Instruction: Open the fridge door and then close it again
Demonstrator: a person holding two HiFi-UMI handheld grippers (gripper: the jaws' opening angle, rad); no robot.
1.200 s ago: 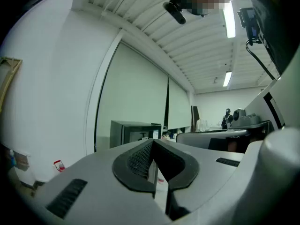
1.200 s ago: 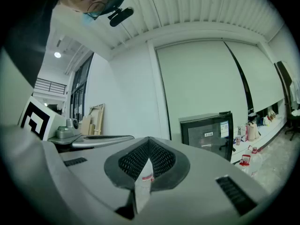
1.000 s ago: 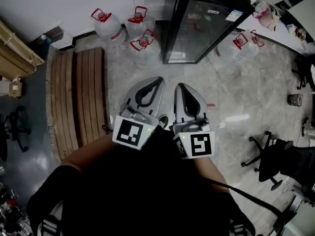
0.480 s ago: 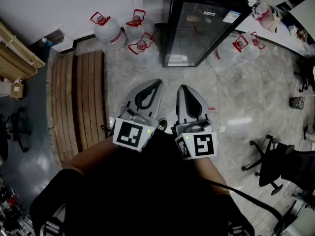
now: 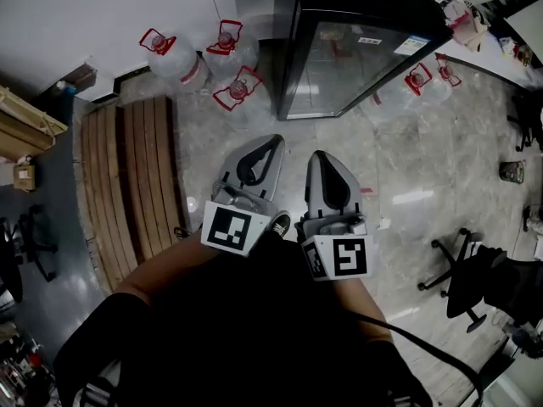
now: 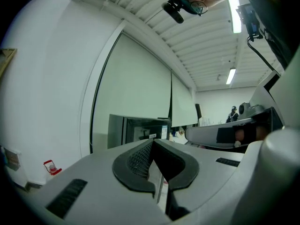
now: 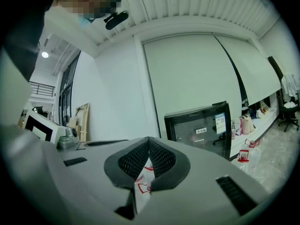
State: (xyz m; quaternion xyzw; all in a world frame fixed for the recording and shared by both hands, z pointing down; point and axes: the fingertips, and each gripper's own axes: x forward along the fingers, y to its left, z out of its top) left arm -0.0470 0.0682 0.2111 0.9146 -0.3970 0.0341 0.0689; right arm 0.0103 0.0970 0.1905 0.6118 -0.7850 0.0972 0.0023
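A black fridge [image 5: 356, 41] with a glass door stands on the floor ahead, its door closed; it also shows as the fridge [image 6: 138, 130] in the left gripper view and the fridge [image 7: 201, 128] in the right gripper view. My left gripper [image 5: 271, 139] and right gripper [image 5: 316, 155] are held side by side near my body, well short of the fridge. Both are shut with nothing between the jaws.
Several water jugs [image 5: 225, 53] with red handles stand left of the fridge, more jugs [image 5: 424, 79] to its right. A wooden pallet [image 5: 127, 172] lies at left. An office chair [image 5: 475, 274] stands at lower right.
The view has shifted toward the fridge; it and the jugs sit slightly lower-left in frame. Both grippers stay shut, held together.
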